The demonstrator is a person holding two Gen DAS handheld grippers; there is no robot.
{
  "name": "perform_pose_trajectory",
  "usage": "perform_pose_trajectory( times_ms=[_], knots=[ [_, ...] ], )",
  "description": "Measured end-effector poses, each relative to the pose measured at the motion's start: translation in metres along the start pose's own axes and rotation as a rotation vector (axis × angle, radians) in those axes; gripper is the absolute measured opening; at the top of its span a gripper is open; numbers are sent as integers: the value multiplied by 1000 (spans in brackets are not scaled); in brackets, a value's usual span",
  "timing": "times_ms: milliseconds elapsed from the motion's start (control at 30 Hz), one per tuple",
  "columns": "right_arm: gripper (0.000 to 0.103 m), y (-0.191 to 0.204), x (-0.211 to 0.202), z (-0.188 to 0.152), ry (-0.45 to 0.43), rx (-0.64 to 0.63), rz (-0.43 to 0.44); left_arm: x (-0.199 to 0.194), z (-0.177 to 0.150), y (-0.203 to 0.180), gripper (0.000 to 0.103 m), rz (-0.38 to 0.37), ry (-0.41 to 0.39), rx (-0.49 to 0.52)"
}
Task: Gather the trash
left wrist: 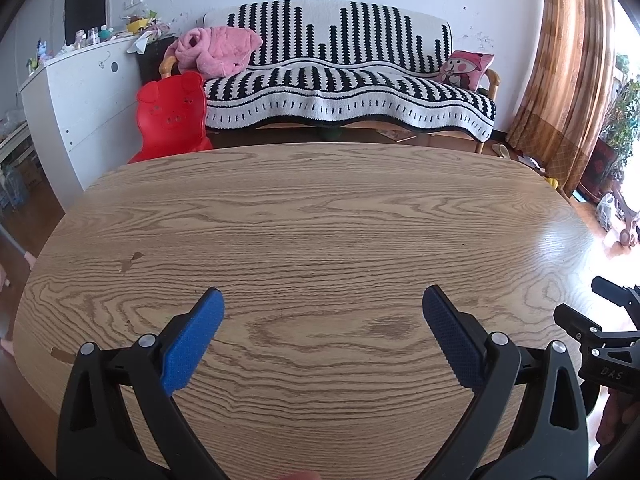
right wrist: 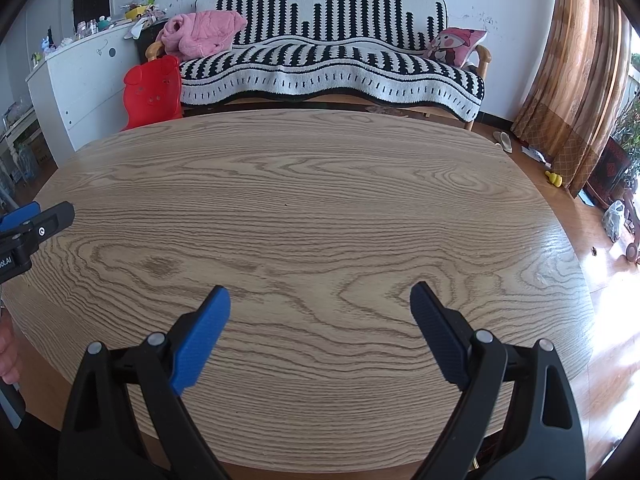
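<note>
Black-and-white striped sofa cover (left wrist: 348, 80)

Bright daylight pours in from the right of the bench (left wrist: 320, 220), past the curtain (left wrist: 568, 72), where the window blows out to pure white. Glare sheens the bench's right edge and the floor (right wrist: 616, 280) beyond it. Shadows stay soft and faint. Both views are sharp at centre, yet fisheye bending curves the bench's rim, and dark vignette eats every corner. The sofa (right wrist: 332, 52) behind the bench is evenly lit and crisp.
</note>
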State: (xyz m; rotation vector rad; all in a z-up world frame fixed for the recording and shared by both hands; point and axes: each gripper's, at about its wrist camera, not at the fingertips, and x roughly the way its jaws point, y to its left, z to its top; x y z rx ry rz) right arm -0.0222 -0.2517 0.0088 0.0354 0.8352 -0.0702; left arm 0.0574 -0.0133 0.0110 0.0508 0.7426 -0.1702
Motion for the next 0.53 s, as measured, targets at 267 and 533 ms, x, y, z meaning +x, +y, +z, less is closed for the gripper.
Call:
perform_pose_trajectory(
  times_ms=[267,533],
  knots=[
    [88,-1,0,0,0,-2,0,-4,1,-4,96,0,-20,24],
    [91,-7,1,0,4,3,-6,0,3,-1,96,5,11,1]
  ],
)
